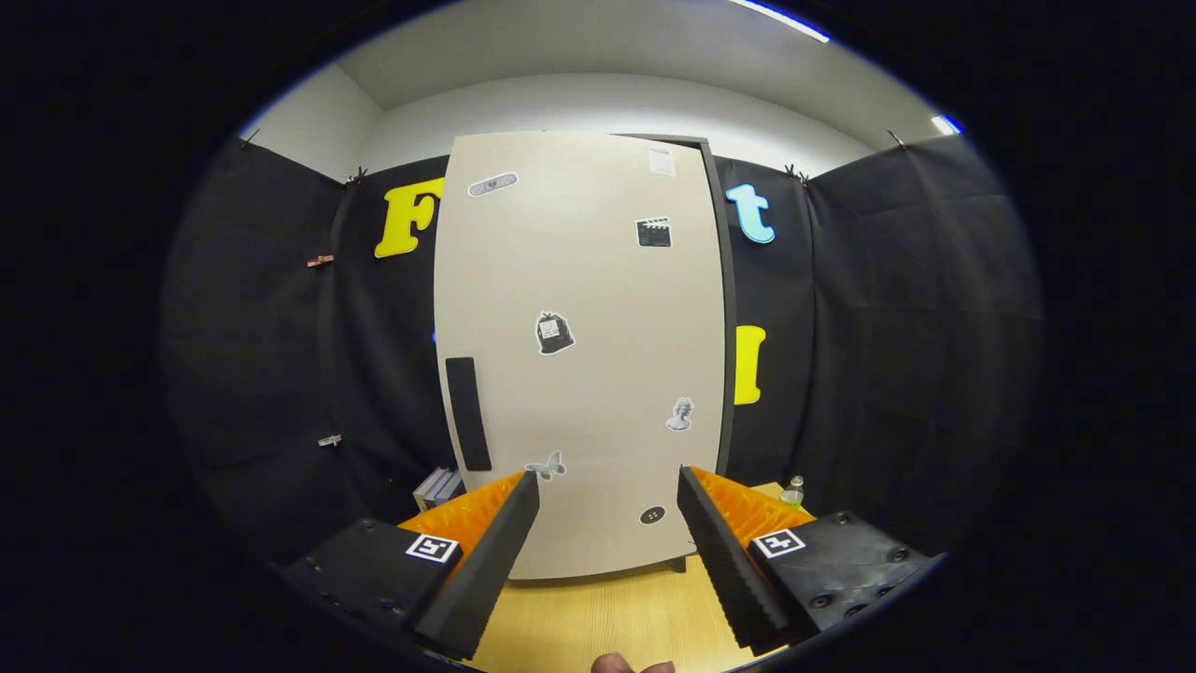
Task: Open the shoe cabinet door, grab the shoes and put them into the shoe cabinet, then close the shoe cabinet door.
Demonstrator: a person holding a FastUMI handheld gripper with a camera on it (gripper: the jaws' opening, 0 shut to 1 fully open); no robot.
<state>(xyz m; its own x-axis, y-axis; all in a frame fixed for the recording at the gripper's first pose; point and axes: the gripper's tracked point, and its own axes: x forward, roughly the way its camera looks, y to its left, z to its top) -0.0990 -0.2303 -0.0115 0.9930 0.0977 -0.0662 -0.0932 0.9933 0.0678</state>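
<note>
The gripper (607, 486) is seen with its fingers spread apart, and nothing is held between them. A wooden floor (598, 617) lies under them. Just beyond the fingers, the cabinet (579, 355) stands upright, with its long axis vertical. Its door (598, 280) is closed and faces the gripper. A dark vertical handle (467, 413) is placed at the door's left edge. Small stickers (553, 333) are scattered on the door. Behind the cabinet, on the right, a bottle (792, 492) is seen on the floor.

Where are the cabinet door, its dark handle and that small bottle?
Shoe cabinet door (598, 308), gripper view: middle of panel.
Door handle (467, 413), gripper view: mid-strip.
Bottle (792, 492), gripper view: body, beyond the open gripper (607, 486).
</note>
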